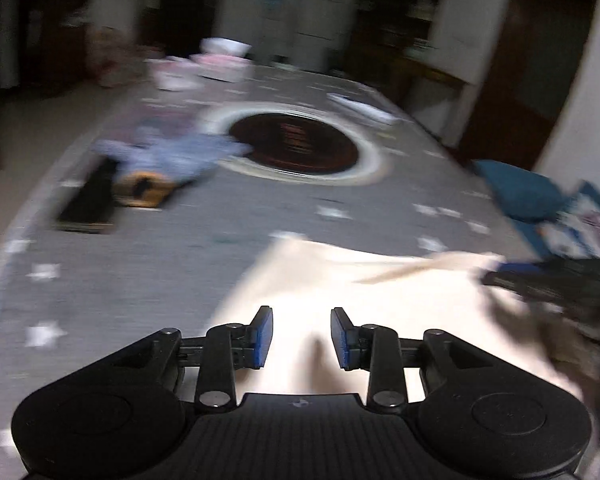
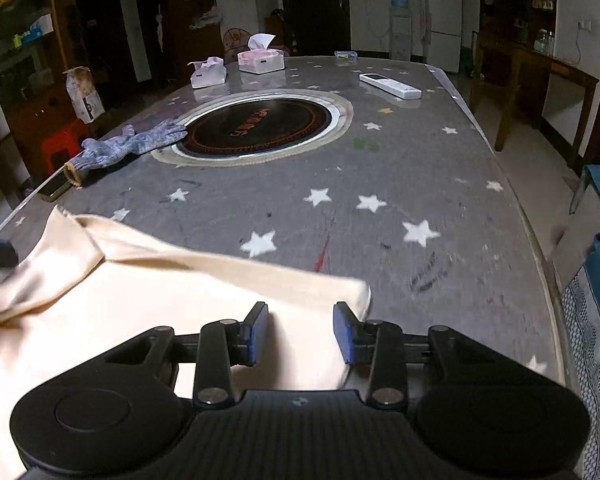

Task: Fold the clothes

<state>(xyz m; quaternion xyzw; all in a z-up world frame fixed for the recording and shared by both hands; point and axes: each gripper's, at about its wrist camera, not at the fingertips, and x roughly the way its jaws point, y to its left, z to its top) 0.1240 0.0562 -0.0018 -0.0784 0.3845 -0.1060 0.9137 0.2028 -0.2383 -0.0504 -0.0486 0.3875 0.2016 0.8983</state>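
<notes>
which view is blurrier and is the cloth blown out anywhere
Left wrist view: heavy motion blur, glove and stars smeared; cream cloth glares near the left tongs. Right wrist view: mostly sharp, cloth overexposed by the right tongs, room dim.

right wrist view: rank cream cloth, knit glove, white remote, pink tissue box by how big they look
1. cream cloth, though nearest the camera
2. knit glove
3. white remote and pink tissue box look alike

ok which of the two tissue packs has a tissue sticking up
The pink tissue box, farther back, with a white sheet standing up; the white pack left of it looks crumpled.
</notes>
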